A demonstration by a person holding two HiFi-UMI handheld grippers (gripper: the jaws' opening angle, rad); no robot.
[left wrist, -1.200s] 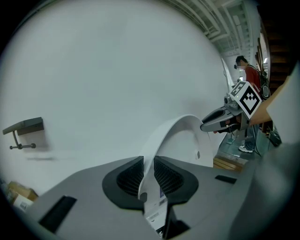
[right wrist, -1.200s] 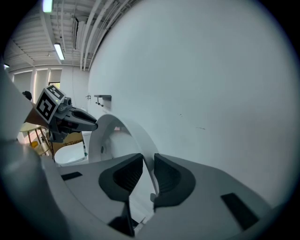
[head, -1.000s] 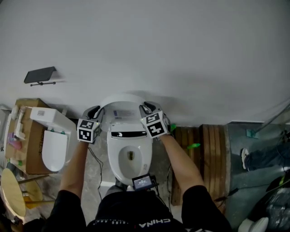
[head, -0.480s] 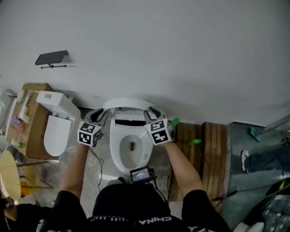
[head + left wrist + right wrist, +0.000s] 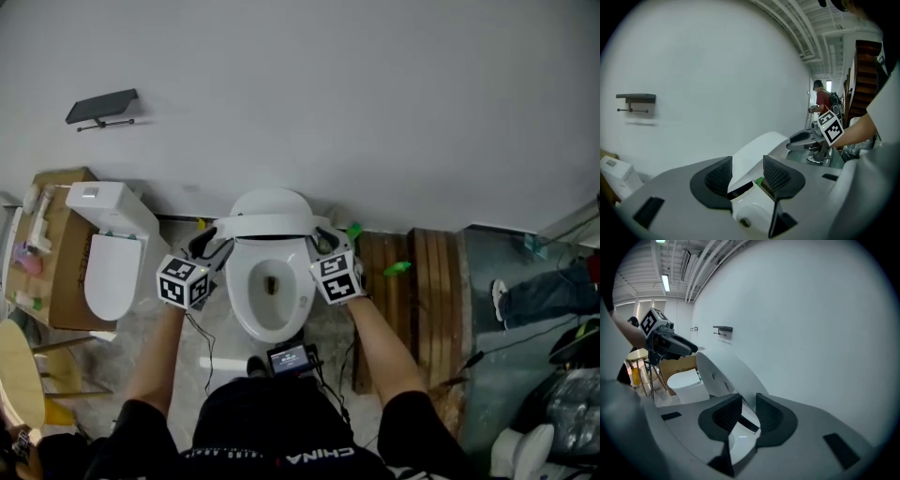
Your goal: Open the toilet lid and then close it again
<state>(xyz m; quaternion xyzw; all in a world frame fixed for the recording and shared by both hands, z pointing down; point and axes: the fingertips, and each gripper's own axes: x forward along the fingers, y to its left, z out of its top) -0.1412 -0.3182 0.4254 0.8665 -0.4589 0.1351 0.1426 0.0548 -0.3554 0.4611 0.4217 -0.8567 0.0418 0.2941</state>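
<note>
The toilet lid (image 5: 272, 208) stands half-raised over the bowl (image 5: 246, 311), clamped at one edge by the right gripper (image 5: 323, 242). The left gripper (image 5: 214, 246), its jaws just opened, loosely straddles the opposite edge, probably for guidance.

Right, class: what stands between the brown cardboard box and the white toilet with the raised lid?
A second white toilet, lid down, stands between the brown cardboard box and the white toilet with the raised lid, in the head view.

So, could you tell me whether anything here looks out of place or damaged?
A second toilet stands at the left beside a cardboard box, seemingly just stored there. Nothing looks spilled or broken.
</note>
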